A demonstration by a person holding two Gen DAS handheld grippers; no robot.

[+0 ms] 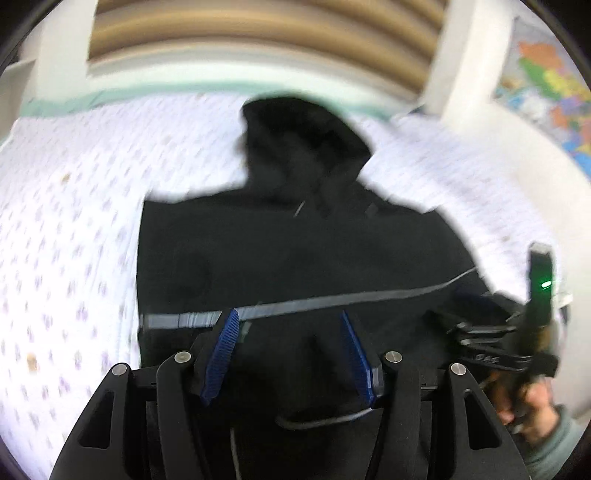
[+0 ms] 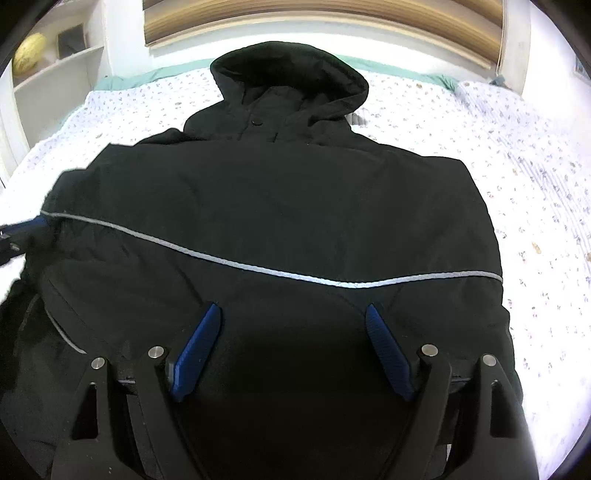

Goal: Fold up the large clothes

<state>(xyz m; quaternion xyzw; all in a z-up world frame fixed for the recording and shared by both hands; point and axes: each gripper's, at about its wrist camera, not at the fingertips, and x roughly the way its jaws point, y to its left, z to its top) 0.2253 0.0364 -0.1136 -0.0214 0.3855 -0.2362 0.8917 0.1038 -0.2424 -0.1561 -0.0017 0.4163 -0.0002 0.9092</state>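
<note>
A black hooded jacket (image 2: pixel 277 192) lies spread on the bed, hood (image 2: pixel 288 74) at the far end, with a grey reflective stripe (image 2: pixel 221 260) running across it. My right gripper (image 2: pixel 293 315) hovers open above the jacket's near part, below the stripe, with nothing between its blue pads. The left wrist view is blurred. In it my left gripper (image 1: pixel 289 314) stands open over the jacket (image 1: pixel 295 251) at the stripe (image 1: pixel 332 299). A blue finger of the left gripper (image 2: pixel 35 226) shows at the jacket's left edge. The right gripper (image 1: pixel 461 336), held by a hand (image 1: pixel 535 410), is over the jacket's right side.
The jacket rests on a white flowered bedsheet (image 2: pixel 517 184) with a pale green edge (image 2: pixel 122 81) at the far end. A wooden slatted headboard (image 2: pixel 314 26) stands beyond. White shelves (image 2: pixel 55 70) hold a yellow object (image 2: pixel 29 51) at far left. A colourful map (image 1: pixel 554 85) hangs at right.
</note>
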